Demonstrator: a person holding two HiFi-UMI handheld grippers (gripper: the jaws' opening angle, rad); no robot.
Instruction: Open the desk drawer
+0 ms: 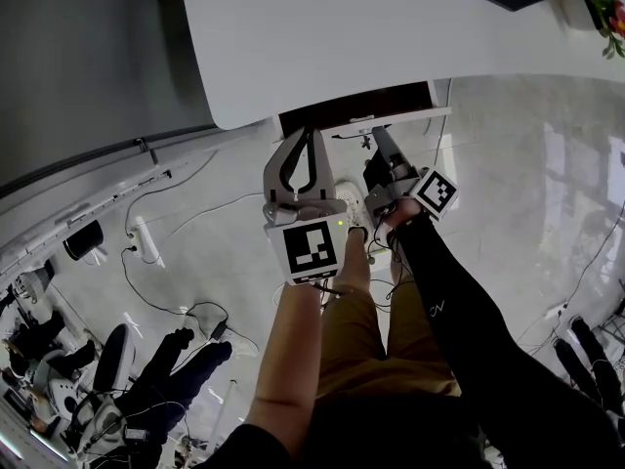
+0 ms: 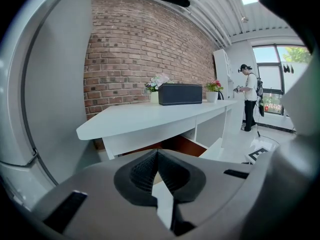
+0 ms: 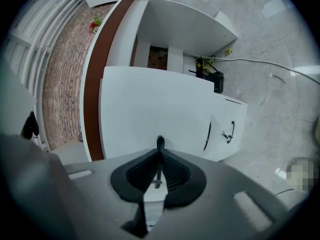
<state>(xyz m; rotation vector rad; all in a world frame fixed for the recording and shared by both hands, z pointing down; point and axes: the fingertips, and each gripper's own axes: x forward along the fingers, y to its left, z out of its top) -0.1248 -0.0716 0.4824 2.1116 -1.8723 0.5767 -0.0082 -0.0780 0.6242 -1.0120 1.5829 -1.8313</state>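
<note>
The white desk (image 1: pixel 342 27) fills the top of the head view. Under its front edge the drawer (image 1: pixel 400 118) stands slightly pulled out, dark inside. My right gripper (image 1: pixel 379 145) reaches up to the drawer's white front (image 3: pixel 150 109) and is shut on its slim dark handle (image 3: pixel 160 143), which shows between the ribbed pads. My left gripper (image 1: pixel 311 137) hangs just left of it, below the desk edge, shut with nothing between its pads. In the left gripper view the desk (image 2: pixel 150 116) lies ahead with the brown drawer gap (image 2: pixel 185 145) beneath it.
A lower cabinet front with two dark handles (image 3: pixel 207 136) shows beside the drawer. Cables and a power strip (image 1: pixel 146 247) lie on the floor at left. A flower pot (image 1: pixel 601 8) and a dark box (image 2: pixel 180 94) stand on the desk. A person (image 2: pixel 250 96) stands far right.
</note>
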